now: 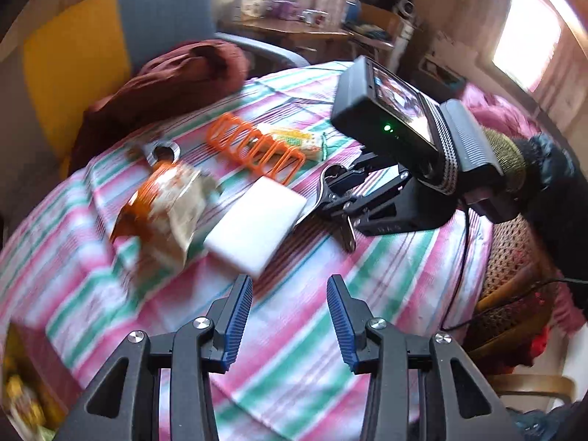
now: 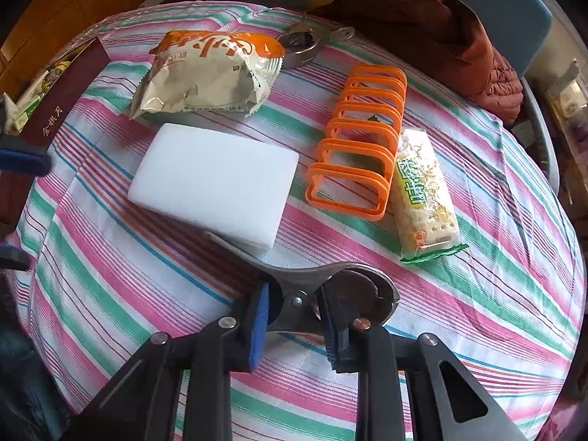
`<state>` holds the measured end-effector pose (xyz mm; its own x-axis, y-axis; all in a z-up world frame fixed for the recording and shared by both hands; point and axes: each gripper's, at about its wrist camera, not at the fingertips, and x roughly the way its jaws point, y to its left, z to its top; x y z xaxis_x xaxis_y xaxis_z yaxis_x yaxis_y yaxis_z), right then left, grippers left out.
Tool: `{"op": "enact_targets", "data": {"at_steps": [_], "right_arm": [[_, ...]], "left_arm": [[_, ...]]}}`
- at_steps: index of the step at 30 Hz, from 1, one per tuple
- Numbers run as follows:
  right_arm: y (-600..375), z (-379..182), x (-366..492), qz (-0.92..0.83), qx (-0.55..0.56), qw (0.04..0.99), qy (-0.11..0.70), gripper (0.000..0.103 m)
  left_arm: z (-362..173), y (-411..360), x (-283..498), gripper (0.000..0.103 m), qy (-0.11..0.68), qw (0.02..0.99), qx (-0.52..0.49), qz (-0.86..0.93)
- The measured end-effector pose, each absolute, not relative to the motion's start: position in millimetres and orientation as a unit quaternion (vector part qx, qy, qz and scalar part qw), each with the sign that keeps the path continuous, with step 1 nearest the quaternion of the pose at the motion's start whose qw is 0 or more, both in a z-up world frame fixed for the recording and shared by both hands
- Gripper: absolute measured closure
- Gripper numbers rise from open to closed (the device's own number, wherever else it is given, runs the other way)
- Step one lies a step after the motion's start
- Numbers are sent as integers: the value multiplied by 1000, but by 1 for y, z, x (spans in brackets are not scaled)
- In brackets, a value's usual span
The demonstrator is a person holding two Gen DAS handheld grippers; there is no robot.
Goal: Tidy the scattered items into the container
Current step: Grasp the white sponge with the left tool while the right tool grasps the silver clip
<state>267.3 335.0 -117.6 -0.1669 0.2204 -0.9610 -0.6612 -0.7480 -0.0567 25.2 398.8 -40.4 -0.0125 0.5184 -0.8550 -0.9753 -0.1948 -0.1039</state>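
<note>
My right gripper (image 2: pixel 294 296) is shut on a metal spring clamp (image 2: pixel 352 286), held just above the striped tablecloth (image 2: pixel 477 294). The clamp's handle reaches toward a white foam block (image 2: pixel 217 180). Beyond the block lie an orange-and-beige snack bag (image 2: pixel 209 73), an orange plastic rack (image 2: pixel 360 147), a cracker packet (image 2: pixel 422 191) and a second metal clamp (image 2: pixel 305 44). A dark red box (image 2: pixel 62 99) with packets inside stands at the left edge. My left gripper (image 1: pixel 290 316) is open and holds nothing, short of the foam block (image 1: pixel 257 224). The left wrist view is motion-blurred.
A brown garment (image 2: pixel 441 25) is heaped on the table's far side by a blue-and-yellow chair (image 1: pixel 121 33). A person's dark sleeve (image 1: pixel 551 176) holds the right gripper's handle. A cable (image 1: pixel 463 257) hangs off the table edge near a wicker chair (image 1: pixel 514 275).
</note>
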Motion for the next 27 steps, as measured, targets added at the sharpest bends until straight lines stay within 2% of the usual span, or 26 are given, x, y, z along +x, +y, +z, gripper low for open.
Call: {"op": "enact_targets", "data": {"at_steps": [5, 7, 9, 12, 27], "right_arm": [[333, -117, 268, 742, -574, 290, 190, 76], [332, -117, 269, 742, -574, 289, 190, 76], [331, -117, 269, 743, -574, 288, 190, 76], [329, -117, 269, 743, -575, 286, 188, 74], [324, -117, 271, 742, -572, 286, 199, 73]], "left_arm": [[-59, 428, 23, 59, 333, 584, -390, 629], [-65, 436, 19, 44, 347, 587, -391, 619], [-68, 443, 15, 39, 355, 590, -390, 612], [-70, 451, 10, 23, 366, 599, -379, 603], [-105, 479, -11, 25, 401, 601, -388, 573]]}}
